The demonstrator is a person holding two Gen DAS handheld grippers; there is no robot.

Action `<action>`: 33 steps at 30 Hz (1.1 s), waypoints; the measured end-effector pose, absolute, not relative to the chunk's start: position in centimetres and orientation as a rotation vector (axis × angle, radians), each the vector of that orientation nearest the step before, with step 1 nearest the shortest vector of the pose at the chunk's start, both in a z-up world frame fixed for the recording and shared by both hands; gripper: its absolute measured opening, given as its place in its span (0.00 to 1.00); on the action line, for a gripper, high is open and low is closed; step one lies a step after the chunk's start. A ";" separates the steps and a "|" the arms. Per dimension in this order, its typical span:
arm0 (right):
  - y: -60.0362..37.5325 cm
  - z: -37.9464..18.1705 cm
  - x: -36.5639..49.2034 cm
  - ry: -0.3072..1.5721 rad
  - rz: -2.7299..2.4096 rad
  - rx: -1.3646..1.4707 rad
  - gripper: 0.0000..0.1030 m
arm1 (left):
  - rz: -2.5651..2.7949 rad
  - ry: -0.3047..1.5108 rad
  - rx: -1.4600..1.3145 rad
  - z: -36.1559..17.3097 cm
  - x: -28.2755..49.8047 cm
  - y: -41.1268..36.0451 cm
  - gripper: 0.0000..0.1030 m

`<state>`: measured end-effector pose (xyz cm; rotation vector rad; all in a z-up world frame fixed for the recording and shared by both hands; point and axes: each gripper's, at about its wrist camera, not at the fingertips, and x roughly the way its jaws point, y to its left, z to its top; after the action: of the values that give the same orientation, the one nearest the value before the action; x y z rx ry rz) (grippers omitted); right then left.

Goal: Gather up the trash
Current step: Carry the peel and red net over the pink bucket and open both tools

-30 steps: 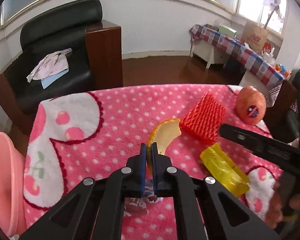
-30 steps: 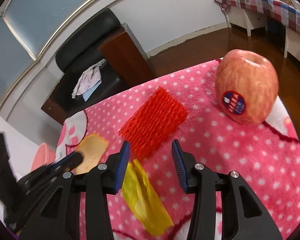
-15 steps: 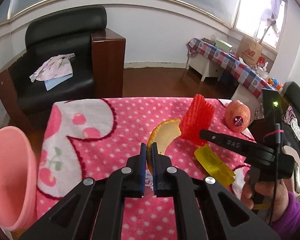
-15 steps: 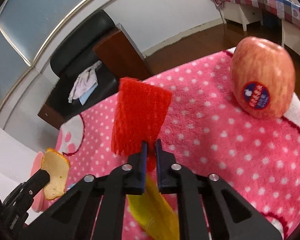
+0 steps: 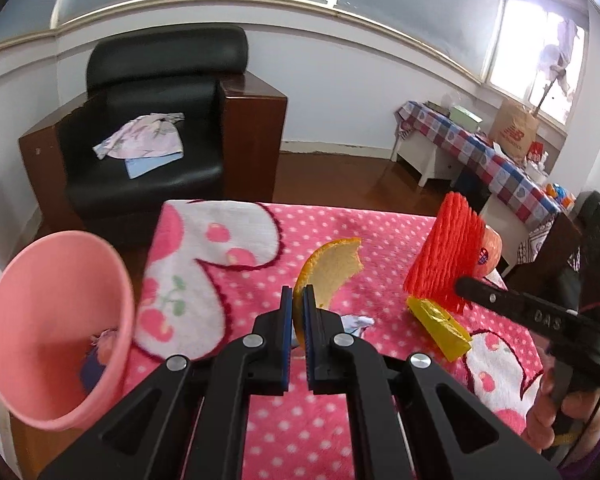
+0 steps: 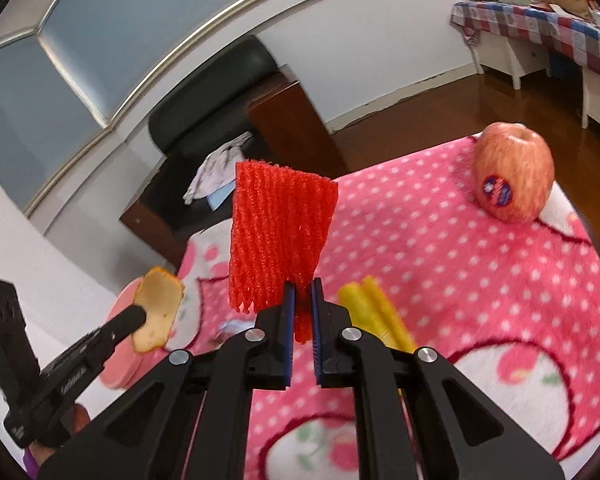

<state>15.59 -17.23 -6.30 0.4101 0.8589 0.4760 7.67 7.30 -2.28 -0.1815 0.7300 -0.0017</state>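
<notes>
Fingers of the left gripper (image 5: 296, 312) pinch the pomelo peel (image 5: 332, 268) and those of the right gripper (image 6: 302, 312) the red foam fruit net (image 6: 280, 236), both lifted clear of the desk (image 6: 440, 264). Recommended: hold both grips firm, carry each over the pink bin (image 5: 56, 320) mouth, then release; the yellow wrapper (image 5: 440, 326) remains on the desk.

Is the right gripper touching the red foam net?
Touching. In the right wrist view the right gripper has its blue pads pressed on the lower edge of the red foam net, which stands up above the pink cloth.

Black armchair (image 5: 156, 128) against white wall (image 5: 340, 92), brown wooden floor (image 5: 340, 178), bright window (image 5: 536, 60).
</notes>
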 end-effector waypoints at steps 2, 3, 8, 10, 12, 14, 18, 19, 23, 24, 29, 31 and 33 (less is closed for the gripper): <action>-16.2 -6.1 14.7 0.869 0.509 0.404 0.08 | 0.015 0.718 -0.184 -2.0 6.7 8.1 0.04; -15.5 -6.1 14.4 0.873 0.524 0.397 0.08 | 0.023 0.714 -0.186 -1.9 6.3 8.5 0.04; -11.2 -5.8 12.8 0.896 0.615 0.345 0.08 | 0.089 0.694 -0.188 -1.4 3.9 11.0 0.04; -9.8 -5.7 12.6 0.905 0.643 0.331 0.08 | 0.129 0.685 -0.187 -1.3 2.9 12.3 0.04; -7.6 -5.3 12.5 0.909 0.681 0.303 0.08 | 0.169 0.674 -0.186 -1.2 2.0 13.8 0.04; -5.8 -4.9 12.4 0.908 0.713 0.281 0.08 | 0.208 0.664 -0.186 -1.2 1.2 15.4 0.04; -1.8 -4.2 12.2 0.913 0.774 0.238 0.08 | 0.277 0.651 -0.201 -1.3 -0.5 18.3 0.04; -1.0 -4.2 12.2 0.917 0.786 0.230 0.08 | 0.296 0.650 -0.213 -1.4 -1.0 19.3 0.04; 2.9 -4.1 11.7 0.931 0.843 0.188 0.08 | 0.343 0.658 -0.241 -1.9 -2.2 21.8 0.04; 3.6 -4.1 11.5 0.933 0.854 0.178 0.08 | 0.352 0.662 -0.247 -2.2 -2.5 22.4 0.04; 6.8 -4.6 11.2 0.950 0.889 0.124 0.08 | 0.386 0.686 -0.281 -3.5 -3.5 24.4 0.04; 7.7 -4.8 11.0 0.955 0.898 0.104 0.08 | 0.394 0.696 -0.291 -4.1 -3.7 24.9 0.04; 8.7 -4.9 10.8 0.958 0.908 0.082 0.08 | 0.398 0.702 -0.297 -4.4 -3.9 25.4 0.04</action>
<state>10.82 8.69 -4.92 0.0818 0.9585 0.9078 -3.86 25.36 -4.43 -0.2970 0.7018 0.3980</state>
